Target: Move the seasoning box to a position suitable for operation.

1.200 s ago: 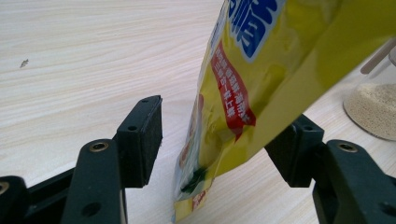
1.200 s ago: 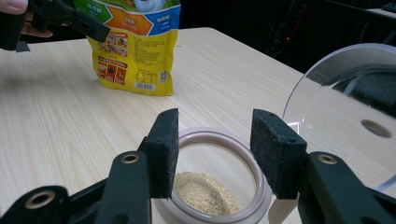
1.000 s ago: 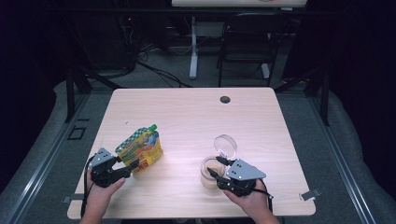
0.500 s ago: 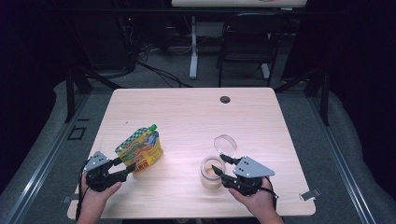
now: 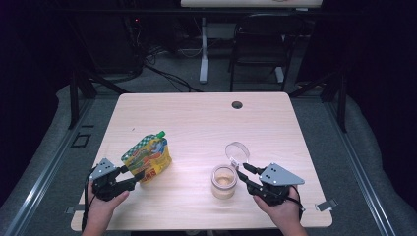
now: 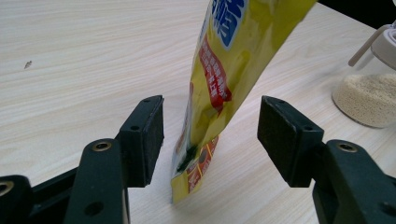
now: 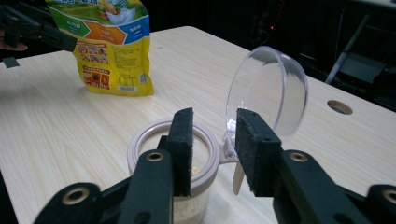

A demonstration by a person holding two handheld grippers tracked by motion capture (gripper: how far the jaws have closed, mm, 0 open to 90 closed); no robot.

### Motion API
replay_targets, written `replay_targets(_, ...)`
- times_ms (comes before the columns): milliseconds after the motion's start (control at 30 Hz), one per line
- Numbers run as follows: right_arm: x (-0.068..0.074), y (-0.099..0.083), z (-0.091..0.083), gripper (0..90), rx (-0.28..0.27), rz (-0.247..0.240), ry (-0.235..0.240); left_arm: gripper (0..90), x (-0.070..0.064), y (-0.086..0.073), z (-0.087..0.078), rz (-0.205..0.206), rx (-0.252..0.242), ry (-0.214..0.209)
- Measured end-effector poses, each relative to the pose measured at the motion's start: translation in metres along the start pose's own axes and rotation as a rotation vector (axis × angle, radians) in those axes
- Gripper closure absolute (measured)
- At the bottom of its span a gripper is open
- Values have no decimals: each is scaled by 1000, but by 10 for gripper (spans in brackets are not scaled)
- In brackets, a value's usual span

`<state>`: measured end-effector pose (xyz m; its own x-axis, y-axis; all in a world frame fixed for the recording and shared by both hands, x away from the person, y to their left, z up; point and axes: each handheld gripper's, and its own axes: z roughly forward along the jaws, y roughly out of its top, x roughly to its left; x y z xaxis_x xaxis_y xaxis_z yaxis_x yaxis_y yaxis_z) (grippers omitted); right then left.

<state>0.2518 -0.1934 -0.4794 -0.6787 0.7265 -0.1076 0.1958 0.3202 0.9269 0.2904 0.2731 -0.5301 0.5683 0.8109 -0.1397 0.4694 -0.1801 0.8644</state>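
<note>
While both grippers rested low near the person's edge of the table (image 5: 196, 118), a small clear jar (image 5: 224, 182) stood just ahead of the right gripper (image 5: 244, 176), holding a pale, sandy granular fill that reached partway up its wall. Its pinkish rim was uncovered, and the clear hinged lid (image 5: 237, 152) stood swung up and back on the far side of that gripper. In the right gripper view the jaws were parted by a narrow gap, one pad in front of the jar's rim and the other beside the lid's hinge, gripping nothing.

A yellow spouted pouch (image 5: 147, 157) with a green cap stood tilted just beyond the left gripper (image 5: 134, 176). In the left gripper view the pouch's lower corner hung between the two widely spread pads, clear of both, so that gripper was released. The jar sat off to the side of that gripper, well apart from the pouch.
</note>
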Motion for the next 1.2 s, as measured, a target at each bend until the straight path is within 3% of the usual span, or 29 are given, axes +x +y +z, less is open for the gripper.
replay_targets(367, -9, 1, -9, 898, 33, 30, -6, 415, 4, 1, -1, -5, -1, 5)
replay_targets(533, -15, 2, -13, 900, 30, 58, -2, 415, 4, 0, -1, -1, 16, 5)
replay_targets(800, -26, 2, -18, 900, 16, 97, -48, 415, 1, -2, -1, 2, 19, 7)
replay_targets(1200, -45, -7, 2, 900, 47, 168, -84, 416, -4, -8, -8, -2, 20, 14)
